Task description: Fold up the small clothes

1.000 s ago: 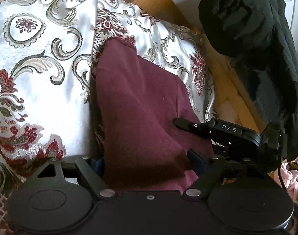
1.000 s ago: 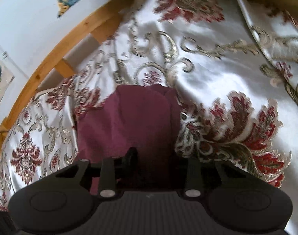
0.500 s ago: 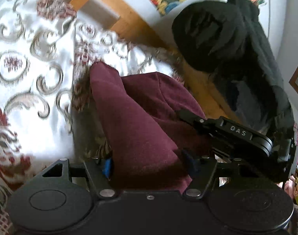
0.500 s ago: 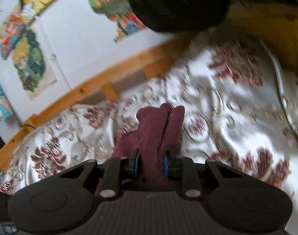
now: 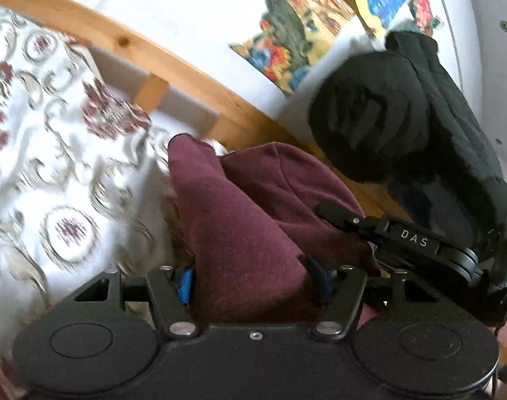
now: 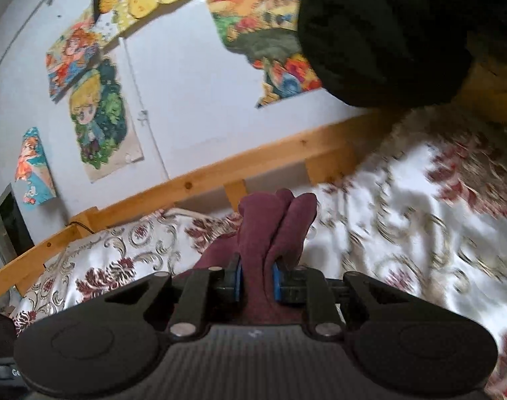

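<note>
A small maroon garment (image 5: 250, 223) is lifted off the patterned bedspread (image 5: 53, 180). My left gripper (image 5: 253, 280) has its jaws wide around a thick bunch of the cloth, which fills the gap between them. My right gripper (image 6: 256, 281) is shut on a narrow fold of the same maroon garment (image 6: 270, 230), which stands up between its blue pads (image 6: 237, 280). The right gripper's body, marked DAS (image 5: 413, 238), shows close beside the left one on its right.
A wooden bed rail (image 6: 220, 173) runs along the wall behind the bedspread (image 6: 420, 216). Colourful pictures (image 6: 96, 116) hang on the white wall. A black padded jacket (image 5: 420, 133) hangs at the right, close above the grippers.
Both grippers have risen and tilted up, lifting the maroon garment off the bedspread. The right gripper closed on a fold of it; the wall now shows.
</note>
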The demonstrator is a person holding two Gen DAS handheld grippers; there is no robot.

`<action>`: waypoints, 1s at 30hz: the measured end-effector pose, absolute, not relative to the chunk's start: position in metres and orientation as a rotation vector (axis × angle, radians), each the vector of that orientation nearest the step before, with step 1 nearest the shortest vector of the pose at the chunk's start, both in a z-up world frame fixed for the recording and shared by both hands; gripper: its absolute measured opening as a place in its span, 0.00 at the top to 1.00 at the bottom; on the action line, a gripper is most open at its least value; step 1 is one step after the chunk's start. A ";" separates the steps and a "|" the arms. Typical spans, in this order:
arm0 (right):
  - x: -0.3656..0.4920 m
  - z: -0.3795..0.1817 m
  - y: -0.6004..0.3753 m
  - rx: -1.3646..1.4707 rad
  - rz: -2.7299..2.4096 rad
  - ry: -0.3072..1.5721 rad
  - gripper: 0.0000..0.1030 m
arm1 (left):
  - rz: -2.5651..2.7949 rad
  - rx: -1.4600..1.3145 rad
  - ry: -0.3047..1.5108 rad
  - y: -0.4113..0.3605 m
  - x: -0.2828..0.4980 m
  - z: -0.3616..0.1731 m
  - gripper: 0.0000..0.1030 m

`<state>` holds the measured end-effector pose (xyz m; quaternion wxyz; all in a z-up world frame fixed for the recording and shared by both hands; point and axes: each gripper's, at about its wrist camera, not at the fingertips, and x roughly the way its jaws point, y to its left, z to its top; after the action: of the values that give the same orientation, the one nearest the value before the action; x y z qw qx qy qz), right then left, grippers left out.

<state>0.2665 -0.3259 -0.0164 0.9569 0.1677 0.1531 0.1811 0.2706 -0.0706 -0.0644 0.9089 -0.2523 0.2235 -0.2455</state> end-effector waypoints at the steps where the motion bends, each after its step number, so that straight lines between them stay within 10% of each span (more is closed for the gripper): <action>1: 0.273 -0.019 -0.319 0.338 0.366 0.312 0.82 | -0.487 -0.527 0.463 -0.065 0.274 -0.066 0.35; 11: 0.307 -0.081 -0.296 0.291 0.284 0.502 0.77 | -0.211 -0.736 0.687 -0.020 0.299 -0.122 0.36; 21: 0.307 -0.099 -0.326 0.435 0.135 0.616 0.14 | -0.201 -0.768 0.735 -0.023 0.299 -0.127 0.18; 30: 0.302 -0.114 -0.350 0.562 0.130 0.697 0.01 | -0.195 -0.645 0.752 -0.036 0.296 -0.121 0.04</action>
<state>0.3016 -0.3499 -0.1144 0.8995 0.2714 0.3366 0.0626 0.2958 -0.0364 -0.1214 0.8753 -0.3092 0.3601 -0.0932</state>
